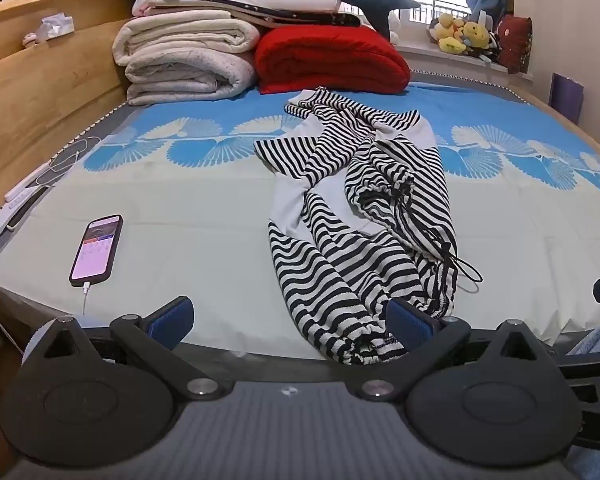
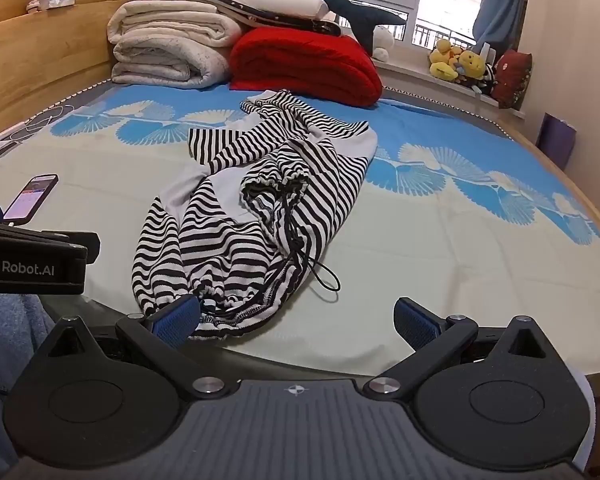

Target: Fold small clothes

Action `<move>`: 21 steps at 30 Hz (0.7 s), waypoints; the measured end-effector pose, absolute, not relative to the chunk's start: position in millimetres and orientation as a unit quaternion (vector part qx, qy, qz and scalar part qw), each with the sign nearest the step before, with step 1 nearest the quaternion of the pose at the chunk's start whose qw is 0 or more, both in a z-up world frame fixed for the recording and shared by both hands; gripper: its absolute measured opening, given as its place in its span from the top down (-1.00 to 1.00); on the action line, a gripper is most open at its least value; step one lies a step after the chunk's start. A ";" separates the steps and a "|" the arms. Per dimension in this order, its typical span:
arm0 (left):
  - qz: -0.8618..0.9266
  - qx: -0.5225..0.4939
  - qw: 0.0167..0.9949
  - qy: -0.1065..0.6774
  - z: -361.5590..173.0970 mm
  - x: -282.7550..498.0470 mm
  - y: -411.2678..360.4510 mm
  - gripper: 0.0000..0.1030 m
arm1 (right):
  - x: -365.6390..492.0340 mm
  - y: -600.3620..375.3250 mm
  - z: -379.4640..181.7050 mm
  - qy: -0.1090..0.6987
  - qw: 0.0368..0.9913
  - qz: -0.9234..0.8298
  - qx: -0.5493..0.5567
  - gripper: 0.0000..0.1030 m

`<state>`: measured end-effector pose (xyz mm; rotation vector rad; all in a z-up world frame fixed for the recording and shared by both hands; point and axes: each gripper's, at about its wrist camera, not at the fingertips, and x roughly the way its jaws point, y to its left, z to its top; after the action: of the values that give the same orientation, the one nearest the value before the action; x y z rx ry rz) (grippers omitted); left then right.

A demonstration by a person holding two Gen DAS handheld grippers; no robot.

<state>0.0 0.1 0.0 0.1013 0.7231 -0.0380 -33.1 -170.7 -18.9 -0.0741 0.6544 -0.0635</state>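
Our left claw and right claw gape fully wide, holding nothing; the crumpled striped garment lies just ahead.

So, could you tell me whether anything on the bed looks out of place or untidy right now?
Yes. The striped garment lies crumpled and twisted lengthwise on the bedsheet, not spread flat, with its black drawstring trailing loose. A phone on a charging cable also sits on the bed.

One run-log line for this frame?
stage: pre-grasp | left gripper: open | right gripper: open | striped garment: crumpled on bed sheet, unfolded | phone: left of garment
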 end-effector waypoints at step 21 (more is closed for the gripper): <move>-0.020 0.051 0.935 0.350 0.7 -2.1 -2.1 -0.99 | -32.6 -168.9 -19.8 0.326 0.944 -0.027 -0.037 -0.98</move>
<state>-2.1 -2.1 0.7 0.1050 0.7166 -0.0409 -32.6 -168.9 -19.8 -0.0755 0.6643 -0.0546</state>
